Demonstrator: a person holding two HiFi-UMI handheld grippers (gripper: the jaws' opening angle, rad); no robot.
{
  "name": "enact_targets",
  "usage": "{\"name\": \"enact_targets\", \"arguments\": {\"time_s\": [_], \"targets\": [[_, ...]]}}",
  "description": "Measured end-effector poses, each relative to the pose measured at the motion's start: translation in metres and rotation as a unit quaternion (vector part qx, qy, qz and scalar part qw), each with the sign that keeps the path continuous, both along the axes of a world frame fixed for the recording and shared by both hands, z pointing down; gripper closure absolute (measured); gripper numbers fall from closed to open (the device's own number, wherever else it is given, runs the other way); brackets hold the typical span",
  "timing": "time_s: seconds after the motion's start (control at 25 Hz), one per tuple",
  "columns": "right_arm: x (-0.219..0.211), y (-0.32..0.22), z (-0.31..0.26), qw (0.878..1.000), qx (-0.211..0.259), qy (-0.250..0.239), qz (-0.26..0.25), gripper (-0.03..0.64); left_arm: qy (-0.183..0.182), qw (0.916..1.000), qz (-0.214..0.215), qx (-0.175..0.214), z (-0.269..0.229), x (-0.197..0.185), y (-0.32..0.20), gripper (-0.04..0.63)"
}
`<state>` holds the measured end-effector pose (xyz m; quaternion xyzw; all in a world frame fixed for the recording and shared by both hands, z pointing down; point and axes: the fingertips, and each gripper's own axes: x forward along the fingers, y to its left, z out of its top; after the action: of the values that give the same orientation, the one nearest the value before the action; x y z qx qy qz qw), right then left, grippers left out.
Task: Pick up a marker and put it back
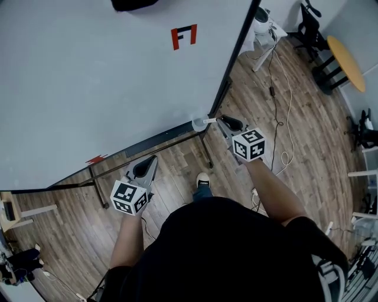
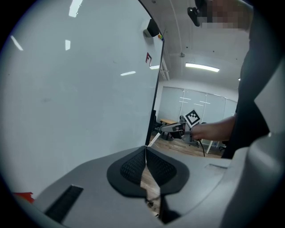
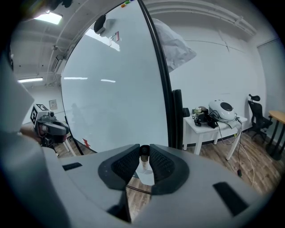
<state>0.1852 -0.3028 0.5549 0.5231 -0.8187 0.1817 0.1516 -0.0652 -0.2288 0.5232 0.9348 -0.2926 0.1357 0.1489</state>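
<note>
My right gripper [image 1: 222, 120] is shut on a white marker [image 1: 209, 121] that points left toward a small clear cup [image 1: 199, 124] fixed at the whiteboard's [image 1: 88, 76] lower right corner. In the right gripper view the marker's black end [image 3: 144, 152] sits pinched between the pads, with the cup [image 3: 146, 174] just below it. My left gripper [image 1: 152, 160] hangs lower left, near the board's bottom edge, pads closed together with nothing in them. The left gripper view shows its shut pads [image 2: 133, 167] and, beyond them, the right gripper [image 2: 171, 128] with the marker [image 2: 152, 140].
A red F magnet [image 1: 183, 36] and a black eraser [image 1: 133, 5] sit on the board. Its stand legs [image 1: 207, 154] reach over the wooden floor. A white table [image 3: 213, 122], cables [image 1: 283, 130], an office chair [image 1: 310, 26] and a round yellow table [image 1: 347, 62] are to the right.
</note>
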Motion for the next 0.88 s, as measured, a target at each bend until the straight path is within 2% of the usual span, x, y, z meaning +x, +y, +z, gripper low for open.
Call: {"name": "enact_targets", "arguments": {"time_s": [0.44, 0.88], "targets": [[-0.010, -0.037, 0.058, 0.999, -0.041, 0.022, -0.028, 0.554, -0.005, 0.9996, -0.014, -0.023, 0.024, 0.007, -0.022, 0.581], [-0.018, -0.045, 0.094, 0.996, -0.067, 0.032, -0.044, 0.554, -0.012, 0.9993, -0.016, -0.031, 0.034, 0.013, -0.026, 0.581]]}}
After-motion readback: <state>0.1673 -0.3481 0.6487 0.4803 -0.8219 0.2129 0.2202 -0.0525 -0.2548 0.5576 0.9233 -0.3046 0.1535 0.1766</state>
